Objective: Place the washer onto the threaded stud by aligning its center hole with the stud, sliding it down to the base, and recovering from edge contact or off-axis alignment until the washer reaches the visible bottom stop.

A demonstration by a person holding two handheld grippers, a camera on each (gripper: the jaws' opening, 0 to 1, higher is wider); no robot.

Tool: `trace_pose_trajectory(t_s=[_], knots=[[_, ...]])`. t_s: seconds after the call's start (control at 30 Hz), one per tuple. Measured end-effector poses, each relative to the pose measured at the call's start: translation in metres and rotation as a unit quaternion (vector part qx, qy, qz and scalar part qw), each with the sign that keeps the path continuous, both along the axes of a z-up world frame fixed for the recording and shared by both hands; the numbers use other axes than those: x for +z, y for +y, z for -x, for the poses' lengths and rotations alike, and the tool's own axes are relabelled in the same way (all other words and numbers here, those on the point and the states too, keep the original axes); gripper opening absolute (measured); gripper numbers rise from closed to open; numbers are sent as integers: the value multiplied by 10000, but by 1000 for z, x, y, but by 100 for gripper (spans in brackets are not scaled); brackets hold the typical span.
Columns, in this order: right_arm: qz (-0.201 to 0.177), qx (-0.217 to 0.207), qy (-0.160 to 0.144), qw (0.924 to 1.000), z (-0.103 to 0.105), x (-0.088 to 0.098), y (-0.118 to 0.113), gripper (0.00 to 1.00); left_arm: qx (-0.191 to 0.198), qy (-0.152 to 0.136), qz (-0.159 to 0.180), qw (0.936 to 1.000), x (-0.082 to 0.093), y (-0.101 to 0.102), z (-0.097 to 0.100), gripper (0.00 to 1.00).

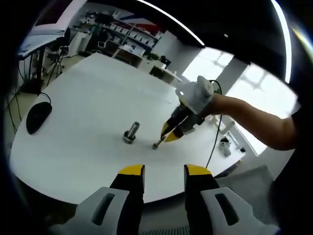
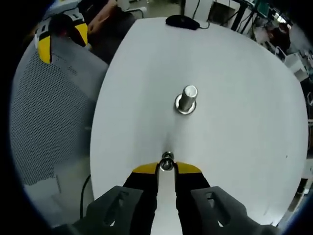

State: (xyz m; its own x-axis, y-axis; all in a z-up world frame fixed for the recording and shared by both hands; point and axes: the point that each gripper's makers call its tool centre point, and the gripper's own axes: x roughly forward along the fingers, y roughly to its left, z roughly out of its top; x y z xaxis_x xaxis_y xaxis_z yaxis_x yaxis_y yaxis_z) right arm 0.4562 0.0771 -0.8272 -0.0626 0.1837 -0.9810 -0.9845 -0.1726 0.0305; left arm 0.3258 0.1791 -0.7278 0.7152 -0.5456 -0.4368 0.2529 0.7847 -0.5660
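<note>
On the white round table (image 1: 88,98) the metal threaded stud (image 1: 131,132) stands upright on its wider base. My right gripper (image 1: 163,138) comes in from the right, held by a gloved hand (image 1: 198,95), and is shut on the small metal washer (image 1: 157,145), just right of the stud and low over the table. In the right gripper view the washer (image 2: 167,162) sits pinched between the yellow tips of my right gripper (image 2: 167,169), with the stud (image 2: 187,99) ahead and apart from it. My left gripper (image 1: 165,171) hangs open off the table's near edge, holding nothing.
A black mouse (image 1: 38,117) lies near the table's left edge, also seen as the mouse (image 2: 182,22) at the far side. A grey mesh chair (image 2: 49,112) stands beside the table. A cable (image 1: 213,142) runs over the right edge. Shelves and desks line the background.
</note>
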Motion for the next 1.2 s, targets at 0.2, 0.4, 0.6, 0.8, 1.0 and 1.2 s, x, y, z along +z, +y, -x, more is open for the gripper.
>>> trace_pose_trajectory(t_s=[0.2, 0.4, 0.6, 0.8, 1.0, 1.2], knots=[[38, 28, 49, 10000, 2, -10, 1, 14, 130, -196, -535, 9983, 2, 14, -4, 20], [115, 74, 73, 9999, -1, -20, 1, 14, -347, -1150, -1322, 9839, 27, 5, -13, 7], [166, 132, 80, 9997, 0, -27, -1, 14, -416, -973, -1397, 9845, 40, 4, -25, 12], [271, 424, 37, 9987, 5, -31, -5, 15, -362, -1154, -1188, 9855, 60, -3, -35, 13], [12, 169, -147, 9997, 4, -16, -7, 28, -437, -1257, -1682, 9767, 54, -2, -32, 15], [-823, -853, -577, 9913, 7, 22, -14, 31, -367, -1398, -1931, 9705, 56, 4, -33, 16]])
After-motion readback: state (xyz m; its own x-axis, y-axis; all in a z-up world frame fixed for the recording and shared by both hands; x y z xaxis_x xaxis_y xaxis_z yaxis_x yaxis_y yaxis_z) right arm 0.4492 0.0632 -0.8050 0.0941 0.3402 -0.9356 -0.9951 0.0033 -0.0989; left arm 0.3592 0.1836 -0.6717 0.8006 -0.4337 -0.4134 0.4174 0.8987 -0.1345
